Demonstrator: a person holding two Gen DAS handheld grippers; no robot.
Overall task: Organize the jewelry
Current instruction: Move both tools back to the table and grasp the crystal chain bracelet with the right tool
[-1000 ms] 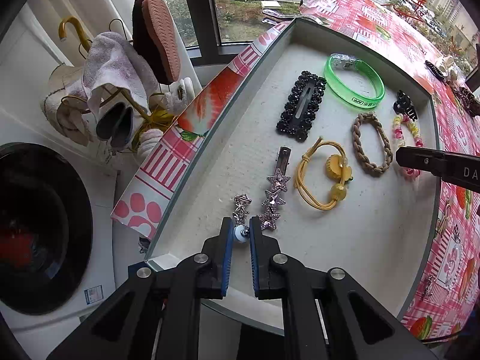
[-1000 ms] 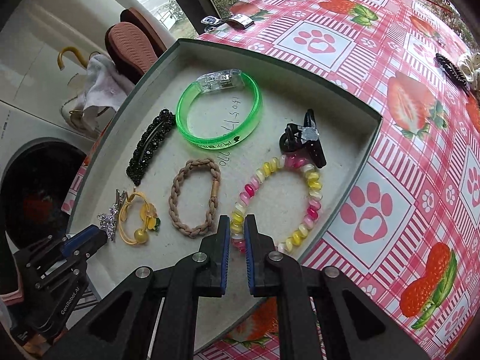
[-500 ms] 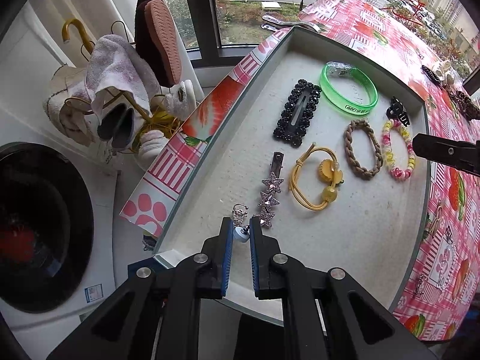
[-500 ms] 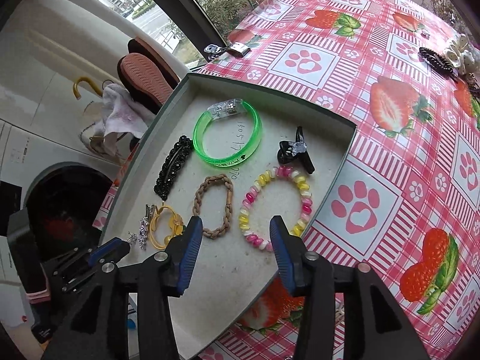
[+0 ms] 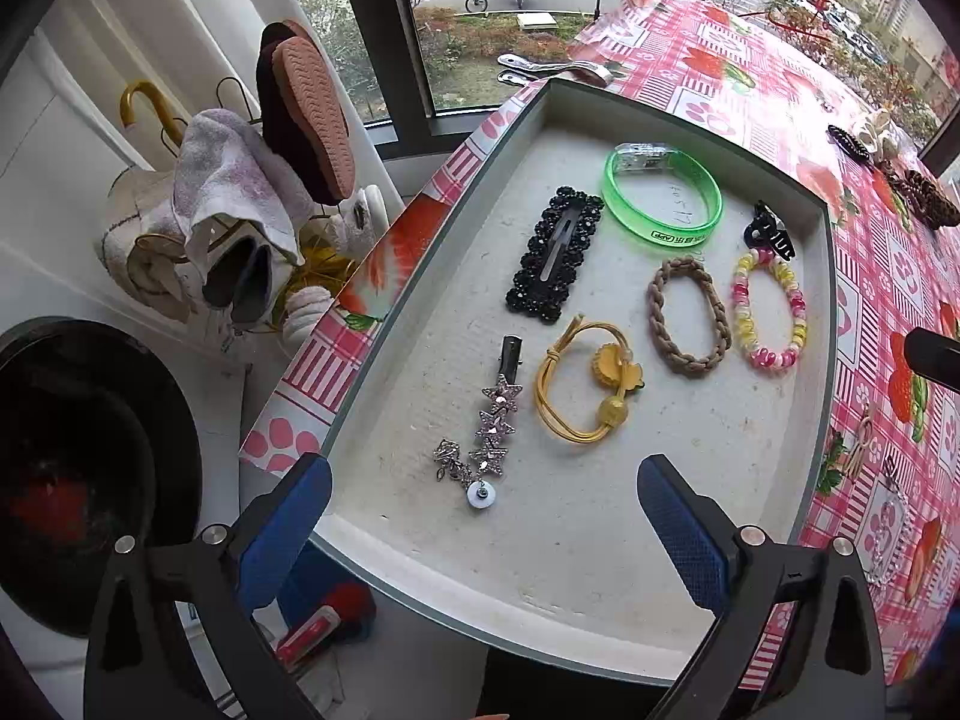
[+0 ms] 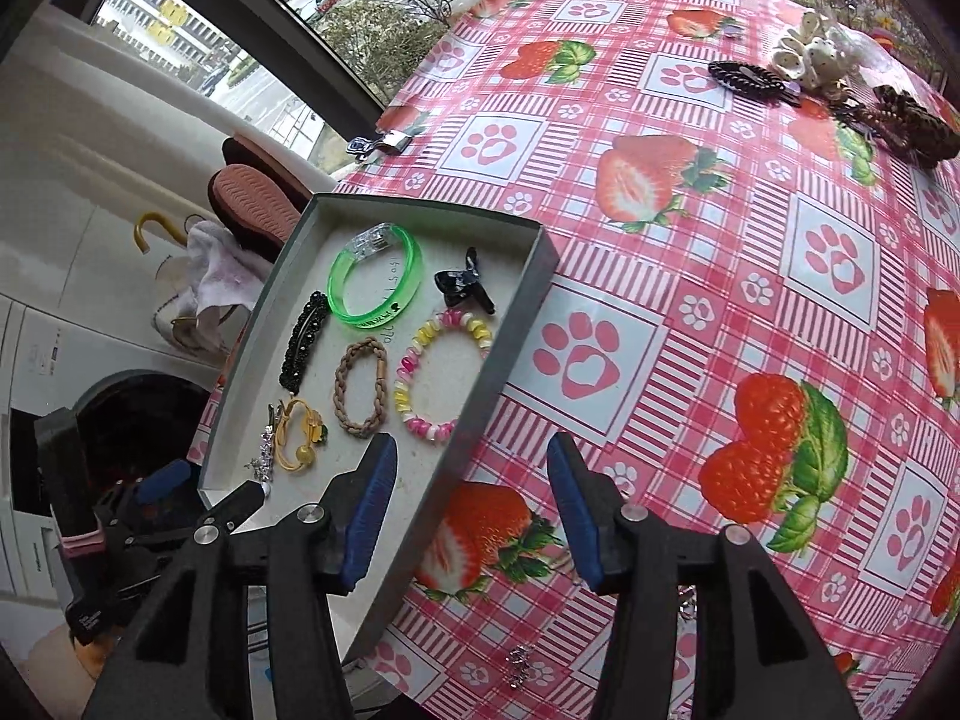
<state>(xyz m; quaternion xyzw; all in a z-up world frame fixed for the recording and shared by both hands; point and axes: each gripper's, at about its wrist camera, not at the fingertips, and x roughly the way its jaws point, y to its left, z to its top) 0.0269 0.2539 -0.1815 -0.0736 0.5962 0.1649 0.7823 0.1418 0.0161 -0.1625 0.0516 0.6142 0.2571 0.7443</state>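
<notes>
Jaws on both grippers are standing wide, holding nothing. Left gripper (image 5: 483, 531) is hovering at the near edge of the grey tray (image 5: 600, 594), w/ a small silver earring (image 5: 465, 474) lying just ahead of it, touching the tip of the star hair clip (image 5: 498, 414). Yellow hair tie (image 5: 585, 390), braided tan tie (image 5: 689, 317), beaded bracelet (image 5: 770, 311), green bangle (image 5: 660, 204), black beaded clip (image 5: 555, 255) & black claw clip (image 5: 768, 234) are lying apart inside. Right gripper (image 6: 474, 516) is hanging over the tray's right wall & the strawberry tablecloth (image 6: 750, 276).
</notes>
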